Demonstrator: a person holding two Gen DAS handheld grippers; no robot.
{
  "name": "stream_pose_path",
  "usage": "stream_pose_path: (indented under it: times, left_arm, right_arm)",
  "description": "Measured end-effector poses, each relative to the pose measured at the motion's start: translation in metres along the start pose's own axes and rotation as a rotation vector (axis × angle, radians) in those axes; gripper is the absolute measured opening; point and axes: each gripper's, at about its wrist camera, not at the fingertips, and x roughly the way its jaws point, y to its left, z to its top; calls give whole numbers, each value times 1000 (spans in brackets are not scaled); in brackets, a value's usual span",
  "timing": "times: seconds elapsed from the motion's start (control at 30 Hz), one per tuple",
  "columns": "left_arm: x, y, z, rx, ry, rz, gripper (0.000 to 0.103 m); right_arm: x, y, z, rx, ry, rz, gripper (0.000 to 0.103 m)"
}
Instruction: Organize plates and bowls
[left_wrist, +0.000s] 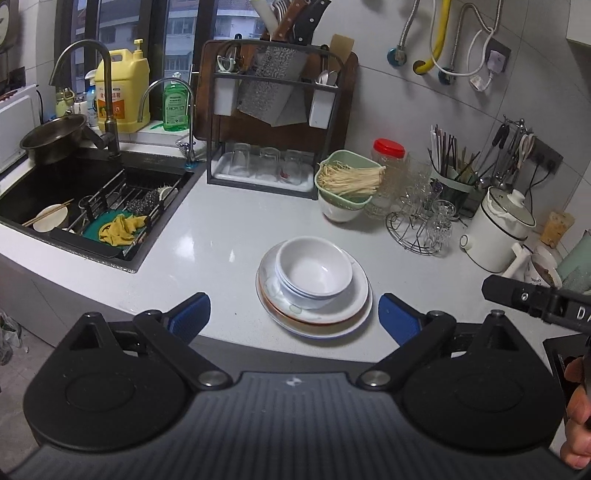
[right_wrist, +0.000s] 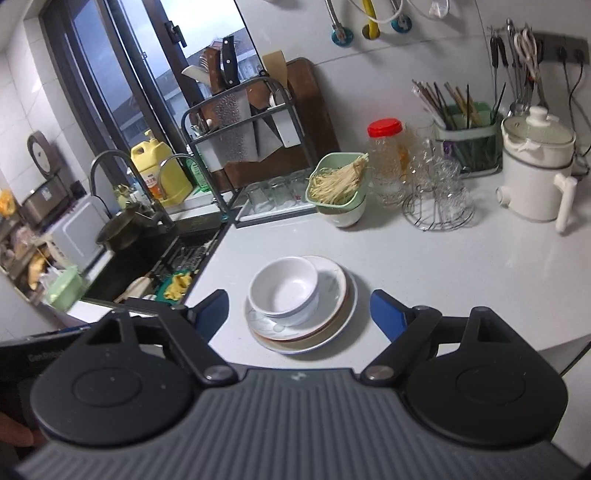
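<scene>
Nearest in each view is a tool with its blue pads spread wide and nothing between them. The left tool (left_wrist: 293, 317) hangs released above the near edge of the white speckled table (left_wrist: 221, 236); the right tool (right_wrist: 299, 314) is likewise released and empty. Just beyond the pads sits the stack of round white plates (left_wrist: 343, 314), with the nested white bowls (left_wrist: 314, 269) resting on top, toward the stack's 10 o'clock side.

Only the left wrist view shows the other tool's black arm at 3 o'clock and a hand (left_wrist: 576, 424) at the frame's 4 o'clock edge. It also looks into the black sink (left_wrist: 48, 181) at 9 o'clock, where a yellow cloth (left_wrist: 122, 230) lies.

Farther off, at 12 o'clock from the stack, stands a pale green basket of dry noodles (right_wrist: 340, 181). The right wrist view shows the white lidded electric pot (right_wrist: 535, 173) whole at 2 o'clock, and a grey rice cooker (right_wrist: 44, 199) at 9 o'clock that the left view lacks.
</scene>
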Motion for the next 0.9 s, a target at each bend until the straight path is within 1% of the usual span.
stream_pose_path:
  times: [0.1, 0.23, 0.3, 0.4, 0.53, 0.63, 0.73, 0.9]
  left_arm:
    - [2, 1, -4, 1, 12, -12, 99]
    - [-2, -1, -8, 23, 9, -1, 100]
    - [-6, -2, -8, 36, -5, 8, 100]
    - [-12, -5, -8, 45, -26, 25, 101]
    - [-15, -4, -11, 51, -18, 29, 101]
    - [-16, -3, -11, 61, -13, 33, 101]
    - [-18, 0, -9, 48, -10, 28, 101]
    - [-22, 2, -7, 56, -12, 30, 101]
  right_arm:
    - [-3, 5, -9, -50, -2, -27, 85]
    - [-4, 6, -21, -48, 4, -27, 85]
    - [-3, 8, -25, -57, 8, -22, 85]
    - [-5, 11, -27, -69, -5, -23, 85]
    - [-6, 10, -31, -47, -3, -36, 85]
    - [-9, 14, -32, -53, 4, -63, 85]
    - [-17, 23, -32, -99, -28, -89, 85]
    - [-21, 26, -37, -88, -23, -73, 85]
